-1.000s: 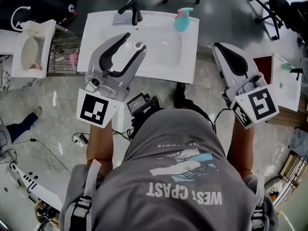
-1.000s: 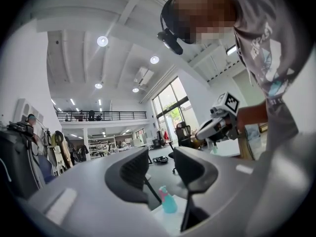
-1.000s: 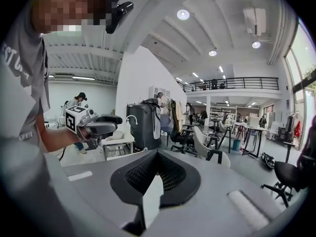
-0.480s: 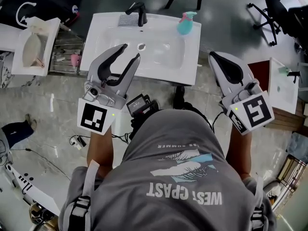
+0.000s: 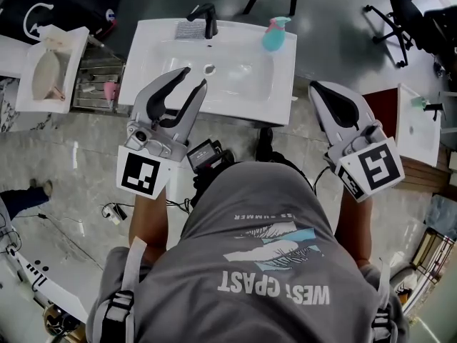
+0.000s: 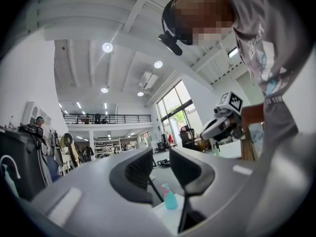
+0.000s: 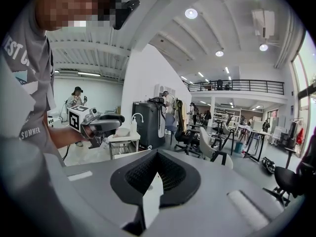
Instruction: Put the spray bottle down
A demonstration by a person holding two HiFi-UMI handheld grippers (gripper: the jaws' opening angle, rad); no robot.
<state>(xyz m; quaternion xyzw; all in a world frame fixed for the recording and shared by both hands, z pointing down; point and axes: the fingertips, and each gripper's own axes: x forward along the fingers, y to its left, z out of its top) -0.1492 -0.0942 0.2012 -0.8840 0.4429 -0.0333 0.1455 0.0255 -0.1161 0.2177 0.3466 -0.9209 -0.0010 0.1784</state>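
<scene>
The teal spray bottle (image 5: 273, 34) with a pink head stands upright on the back right corner of the white sink (image 5: 161, 45); neither gripper touches it. My left gripper (image 5: 196, 77) hangs over the sink's front left edge, pointing at the basin. Its jaws are closing to shut with nothing between them. In the left gripper view the bottle (image 6: 169, 197) shows far off, past the narrow gap of that gripper (image 6: 160, 163). My right gripper (image 5: 318, 86) is off the sink's right side, shut and empty, and its pads meet in the right gripper view (image 7: 157, 156).
A black faucet (image 5: 208, 19) stands at the sink's back edge. A small white stand (image 5: 50, 63) is to the left, with a metal rack (image 5: 96, 84) beside it. Another white stand (image 5: 421, 123) is to the right. An office chair (image 5: 403, 6) stands at the far right.
The left jaws have drawn together from wide open. Both grippers have pulled back a little from the sink. The spray bottle has stayed on the sink corner.
</scene>
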